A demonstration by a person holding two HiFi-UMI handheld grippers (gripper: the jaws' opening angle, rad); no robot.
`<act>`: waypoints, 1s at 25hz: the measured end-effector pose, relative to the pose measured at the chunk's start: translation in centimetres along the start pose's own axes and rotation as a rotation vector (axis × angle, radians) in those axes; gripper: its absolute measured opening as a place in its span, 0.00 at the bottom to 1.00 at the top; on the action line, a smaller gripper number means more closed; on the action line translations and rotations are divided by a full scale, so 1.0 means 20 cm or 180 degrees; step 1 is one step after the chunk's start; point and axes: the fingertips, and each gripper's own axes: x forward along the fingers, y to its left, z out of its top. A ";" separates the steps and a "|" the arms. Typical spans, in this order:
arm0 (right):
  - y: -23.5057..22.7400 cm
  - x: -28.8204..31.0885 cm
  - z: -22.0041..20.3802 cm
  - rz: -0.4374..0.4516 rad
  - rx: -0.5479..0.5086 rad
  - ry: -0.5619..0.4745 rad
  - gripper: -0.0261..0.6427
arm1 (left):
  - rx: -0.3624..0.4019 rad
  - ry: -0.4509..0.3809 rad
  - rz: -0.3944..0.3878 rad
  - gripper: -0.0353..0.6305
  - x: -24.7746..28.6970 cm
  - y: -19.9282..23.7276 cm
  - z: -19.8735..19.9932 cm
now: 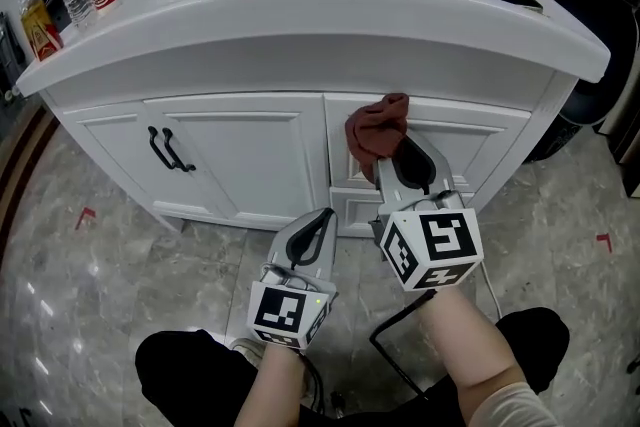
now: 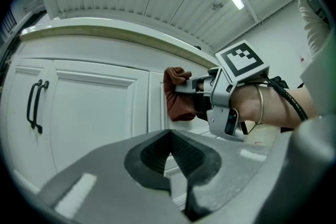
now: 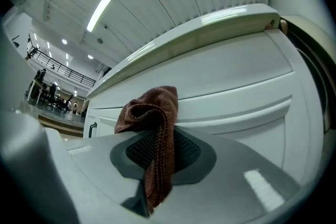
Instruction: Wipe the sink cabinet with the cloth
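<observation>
Fingers of the right gripper (image 3: pixel 157 157) clenched on the rust-brown knitted cloth (image 3: pixel 149 113), whose bunched end lies directly ahead, pressed against the white panelled sink cabinet (image 1: pixel 240 155). Left gripper (image 2: pixel 170 152) fingers closed, empty, lower-left, clear of the cabinet.

Left gripper (image 1: pixel 322 215) and right gripper (image 1: pixel 400 151): grey metal jaws with black ribbed pads, each carrying a white cube (image 1: pixel 430 250) printed with black square markers. Black cable (image 1: pixel 402 313) trailing from the right unit. Person: dark trousers (image 1: pixel 185 365), pale short sleeve (image 1: pixel 515 405), possibly a thin bangle (image 2: pixel 260 107) at the wrist.
</observation>
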 end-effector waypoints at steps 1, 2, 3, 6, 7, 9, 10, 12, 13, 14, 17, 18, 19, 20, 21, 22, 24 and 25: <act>-0.02 -0.01 0.00 -0.0022 -0.0019 0.0003 0.18 | -0.0001 -0.0009 -0.0007 0.05 0.01 -0.01 0.00; -0.05 -0.03 0.01 -0.0044 -0.0036 0.0005 0.18 | -0.0010 -0.0016 -0.0015 0.05 0.01 -0.02 0.01; -0.07 -0.04 0.01 -0.0068 -0.0048 0.0006 0.18 | -0.0019 -0.0022 -0.0029 0.05 0.02 -0.03 0.01; -0.16 -0.09 0.03 -0.0154 -0.0063 0.0010 0.18 | -0.0016 -0.0028 -0.0104 0.05 0.06 -0.08 0.02; -0.19 -0.11 0.03 -0.0185 -0.0066 0.0012 0.18 | -0.0013 -0.0028 -0.0132 0.05 0.07 -0.10 0.02; -0.25 -0.15 0.05 -0.0256 -0.0083 0.0011 0.18 | -0.0018 -0.0024 -0.0186 0.05 0.09 -0.14 0.01; -0.29 -0.17 0.05 -0.0300 -0.0093 0.0007 0.18 | -0.0022 -0.0020 -0.0213 0.05 0.10 -0.16 0.01; -0.37 -0.22 0.07 -0.0414 -0.0113 0.0000 0.18 | -0.0028 -0.0010 -0.0265 0.05 0.12 -0.21 0.00; -0.41 -0.25 0.08 -0.0481 -0.0119 0.0000 0.18 | -0.0034 -0.0008 -0.0289 0.05 0.13 -0.23 0.00; -0.46 -0.27 0.09 -0.0551 -0.0122 0.0003 0.18 | -0.0043 -0.0008 -0.0310 0.05 0.14 -0.24 0.00; -0.59 -0.35 0.10 -0.0777 -0.0117 0.0022 0.18 | -0.0074 -0.0001 -0.0367 0.05 0.16 -0.29 -0.02; -0.63 -0.38 0.11 -0.0846 -0.0110 0.0028 0.18 | -0.0078 0.0009 -0.0392 0.05 0.17 -0.32 -0.02; -0.67 -0.40 0.11 -0.0906 -0.0101 0.0033 0.18 | -0.0072 0.0024 -0.0420 0.05 0.17 -0.34 -0.03; -0.70 -0.42 0.12 -0.0955 -0.0090 0.0036 0.18 | -0.0050 0.0046 -0.0449 0.05 0.17 -0.36 -0.04; -0.73 -0.44 0.13 -0.0994 -0.0084 0.0038 0.18 | -0.0010 0.0071 -0.0470 0.05 0.18 -0.38 -0.04; -0.75 -0.46 0.14 -0.1030 -0.0083 0.0039 0.18 | 0.0048 0.0096 -0.0479 0.05 0.17 -0.40 -0.04; -0.80 -0.49 0.15 -0.1123 -0.0075 0.0036 0.18 | 0.0180 0.0121 -0.0458 0.05 0.17 -0.40 -0.04; -0.82 -0.51 0.16 -0.1177 -0.0054 0.0031 0.18 | 0.0221 0.0118 -0.0441 0.05 0.17 -0.40 -0.03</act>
